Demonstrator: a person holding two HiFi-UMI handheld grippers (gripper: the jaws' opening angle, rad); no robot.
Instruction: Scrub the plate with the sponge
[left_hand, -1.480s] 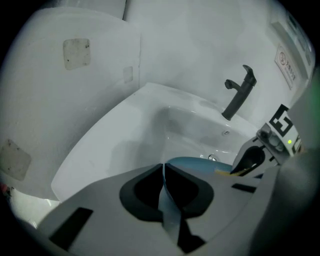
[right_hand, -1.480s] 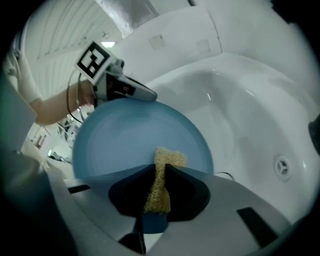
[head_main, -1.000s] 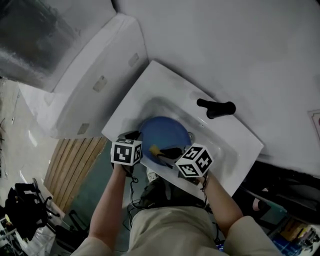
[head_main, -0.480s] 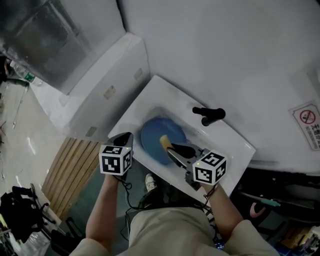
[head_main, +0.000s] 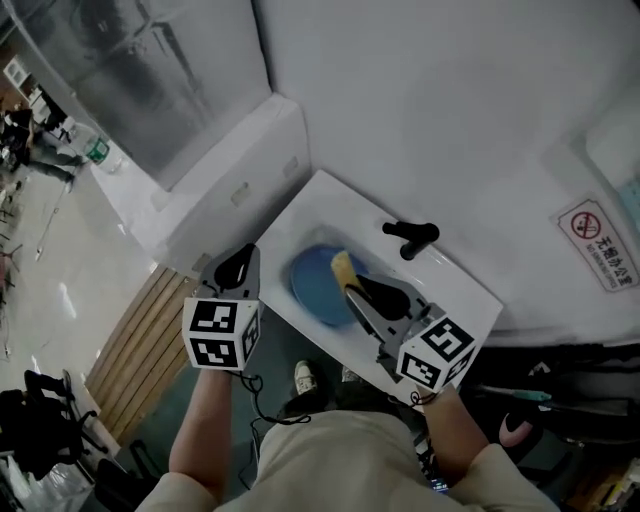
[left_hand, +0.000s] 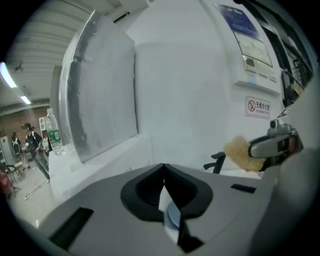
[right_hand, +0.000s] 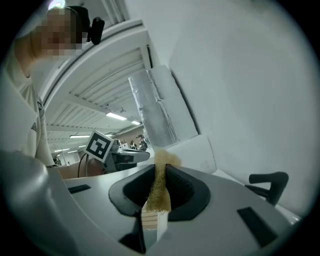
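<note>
While the sponge (head_main: 343, 266) is clamped in the right gripper (head_main: 352, 288) and the left gripper (head_main: 240, 263) has just been closed empty, scrubbing is judged paused, and lowering both to the plate (head_main: 314, 287) is needed.

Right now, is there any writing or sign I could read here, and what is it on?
Red-ringed prohibition sign on the wall: characters too blurred to read.
Blue-headed notice on the wall: print too small.
Bottle label: unreadable.
Nothing can be quoted.
</note>
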